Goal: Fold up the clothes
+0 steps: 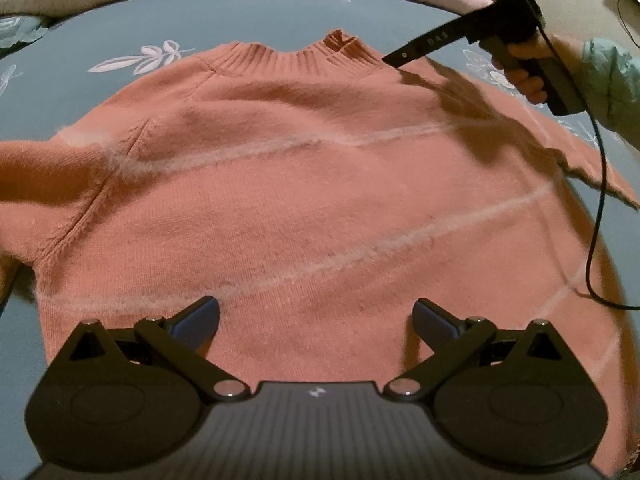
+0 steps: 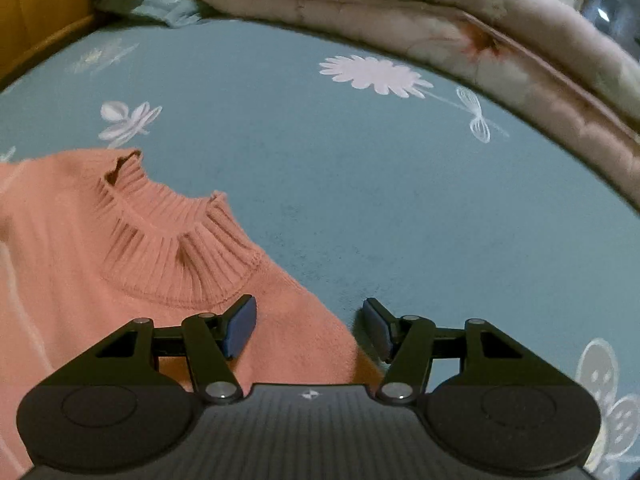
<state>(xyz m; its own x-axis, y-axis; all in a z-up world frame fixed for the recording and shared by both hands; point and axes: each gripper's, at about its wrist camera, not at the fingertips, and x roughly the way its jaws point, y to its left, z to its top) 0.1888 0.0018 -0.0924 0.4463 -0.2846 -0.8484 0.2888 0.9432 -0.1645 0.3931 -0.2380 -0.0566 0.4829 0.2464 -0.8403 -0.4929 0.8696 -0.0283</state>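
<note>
A salmon-pink knit sweater (image 1: 304,184) with pale fuzzy stripes lies flat on a teal floral bedsheet (image 1: 280,16), ribbed collar (image 1: 292,58) at the far side. My left gripper (image 1: 316,320) hovers over the sweater's lower body, jaws wide apart with nothing between them. In the right wrist view, my right gripper (image 2: 310,328) stands over the sweater's shoulder edge (image 2: 316,320) beside the collar (image 2: 176,240); its jaws are apart and straddle the edge without pressing it. The left wrist view shows the right gripper (image 1: 394,60) by the collar, held by a hand (image 1: 528,64).
A rolled pinkish quilt (image 2: 480,40) lies along the far side of the bed. A wooden bed frame (image 2: 36,20) shows at the far left. A black cable (image 1: 596,200) hangs from the right gripper over the sweater's right sleeve (image 1: 580,148).
</note>
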